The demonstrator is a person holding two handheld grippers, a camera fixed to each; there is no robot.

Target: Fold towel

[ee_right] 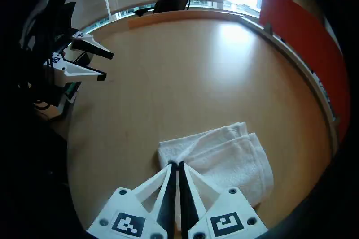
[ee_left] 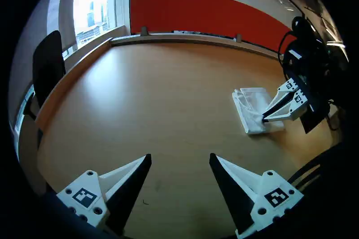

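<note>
Table point(ee_left: 148, 104) first: a broad wooden top, bare but for the white terry towel point(ee_right: 224, 158), which lies flat on it, already doubled into a thick rectangle. We judge the towel light, soft and limp. It will sag and drag rather than hold its shape, so we would take hold at a corner or a folded edge, pinching all layers together. The right gripper point(ee_right: 176, 163) has its fingers drawn together, tips at the towel's near edge; whether cloth is caught between them we cannot tell. The left gripper point(ee_left: 179, 155) hangs with fingers wide apart over bare wood, well apart from the towel.
</note>
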